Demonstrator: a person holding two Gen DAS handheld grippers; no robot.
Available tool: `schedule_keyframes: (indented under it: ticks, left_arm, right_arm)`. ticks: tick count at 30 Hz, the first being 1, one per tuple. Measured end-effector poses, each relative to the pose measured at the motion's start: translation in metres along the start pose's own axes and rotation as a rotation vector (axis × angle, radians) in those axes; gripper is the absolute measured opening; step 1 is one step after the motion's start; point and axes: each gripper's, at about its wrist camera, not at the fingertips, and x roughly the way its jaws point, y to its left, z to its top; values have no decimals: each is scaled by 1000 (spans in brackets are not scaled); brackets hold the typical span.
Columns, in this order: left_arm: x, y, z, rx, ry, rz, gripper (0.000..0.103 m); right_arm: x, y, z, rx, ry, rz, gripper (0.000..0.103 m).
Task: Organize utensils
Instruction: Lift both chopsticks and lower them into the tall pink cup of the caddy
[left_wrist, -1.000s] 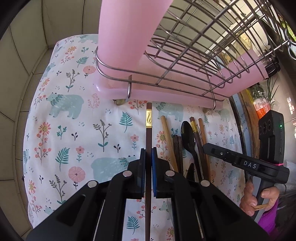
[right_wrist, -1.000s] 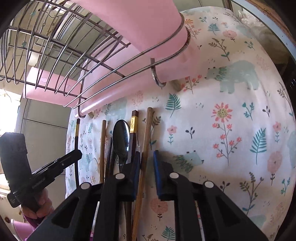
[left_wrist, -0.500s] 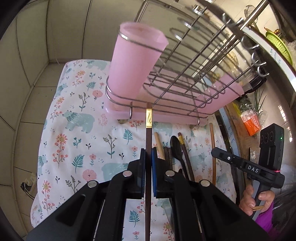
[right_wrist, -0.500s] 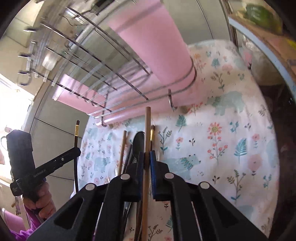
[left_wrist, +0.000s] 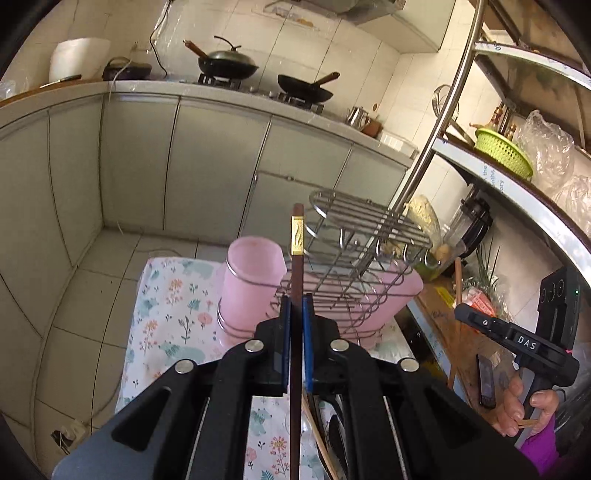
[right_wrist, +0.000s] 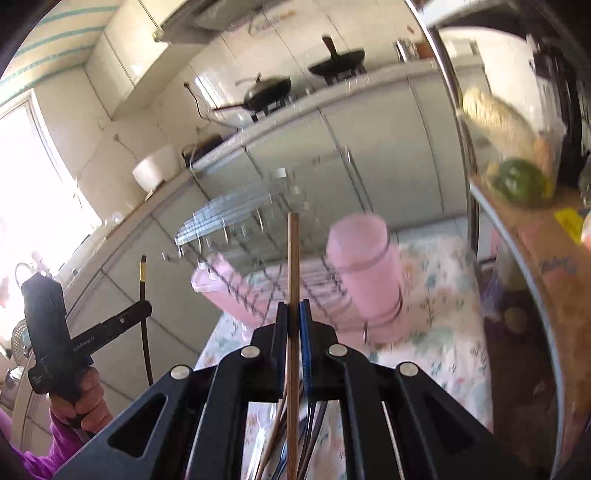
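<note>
My left gripper (left_wrist: 295, 314) is shut on a dark brown chopstick with a gold band (left_wrist: 296, 273), held upright and well above the table. My right gripper (right_wrist: 293, 317) is shut on a light wooden chopstick (right_wrist: 293, 258), also upright. A pink utensil cup (left_wrist: 255, 280) sits in a wire ring at the end of a wire dish rack (left_wrist: 362, 236) on a pink tray; the right wrist view shows the cup (right_wrist: 364, 273) blurred. More chopsticks and a spoon (left_wrist: 317, 435) lie on the floral cloth below.
The floral cloth (left_wrist: 166, 314) covers a small table with tiled floor to its left. A metal shelf post (left_wrist: 439, 122) and shelves stand on the right. The other gripper shows in each view: the right one (left_wrist: 517, 343), the left one (right_wrist: 85, 332).
Both grippers have risen from the cloth, each lifting its chopstick and tilting it upright. The right gripper closed on the wooden chopstick. The views now look across the kitchen.
</note>
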Motion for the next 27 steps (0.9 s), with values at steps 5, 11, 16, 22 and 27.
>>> schedule_keyframes:
  ticks: [5, 11, 16, 22, 27]
  left_arm:
    - [-9, -3, 28, -2, -118, 6, 5]
    - [-13, -12, 65, 12, -288, 46, 5]
    - [-6, -23, 92, 60, -409, 124, 5]
    - [6, -32, 110, 89, -522, 139, 5]
    - [20, -28, 115, 80, -632, 211, 5]
  right_arm:
    - [-15, 11, 39, -62, -149, -25, 6]
    - [-28, 22, 80, -140, -347, -88, 6]
    - [-22, 24, 103, -183, -482, -128, 6]
    - [-2, 25, 117, -236, -567, -188, 6]
    - [21, 20, 105, -289, -599, -244, 6]
